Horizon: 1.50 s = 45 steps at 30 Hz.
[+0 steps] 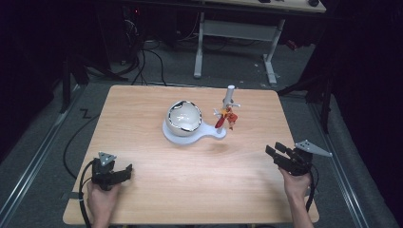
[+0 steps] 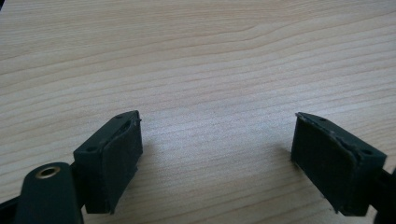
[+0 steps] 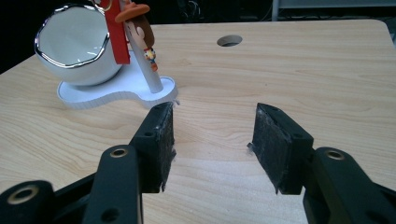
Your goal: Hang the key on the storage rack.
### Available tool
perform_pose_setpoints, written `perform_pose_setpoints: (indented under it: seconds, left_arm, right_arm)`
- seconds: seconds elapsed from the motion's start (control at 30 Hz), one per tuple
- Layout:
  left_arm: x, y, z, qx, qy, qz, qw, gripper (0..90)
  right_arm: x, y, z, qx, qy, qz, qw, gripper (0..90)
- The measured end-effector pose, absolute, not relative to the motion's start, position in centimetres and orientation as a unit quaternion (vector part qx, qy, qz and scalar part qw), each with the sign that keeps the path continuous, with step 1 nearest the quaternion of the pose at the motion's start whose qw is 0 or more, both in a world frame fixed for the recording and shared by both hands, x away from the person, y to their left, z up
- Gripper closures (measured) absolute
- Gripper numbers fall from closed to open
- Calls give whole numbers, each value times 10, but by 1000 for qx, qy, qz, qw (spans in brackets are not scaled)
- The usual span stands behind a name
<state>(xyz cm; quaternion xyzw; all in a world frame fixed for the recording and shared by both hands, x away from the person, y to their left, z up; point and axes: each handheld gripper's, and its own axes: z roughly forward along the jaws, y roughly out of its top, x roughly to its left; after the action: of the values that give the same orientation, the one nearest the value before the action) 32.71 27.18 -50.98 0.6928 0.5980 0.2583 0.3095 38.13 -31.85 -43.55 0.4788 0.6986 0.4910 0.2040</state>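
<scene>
A white eggshell-shaped bowl with a silver jagged rim sits on a white stand base in the middle of the wooden table. A white post rises from the base's right end, and a small red and orange figure charm hangs from it. My left gripper rests low at the front left, open, with bare wood between its jaws. My right gripper hovers at the front right, open and pointing toward the stand.
A round hole pierces the tabletop beyond the right gripper. Cables and a white desk frame stand on the dark floor behind the table. Wide bare wood lies between the two grippers.
</scene>
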Motion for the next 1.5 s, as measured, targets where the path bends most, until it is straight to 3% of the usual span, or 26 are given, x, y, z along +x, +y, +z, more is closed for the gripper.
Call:
perform_pose_setpoints:
  seconds: [1.5]
  left_arm:
    - [327,272,-510,693,598,258,310,170]
  right_arm:
    - [395,-298,-485,498,732,412,214,506]
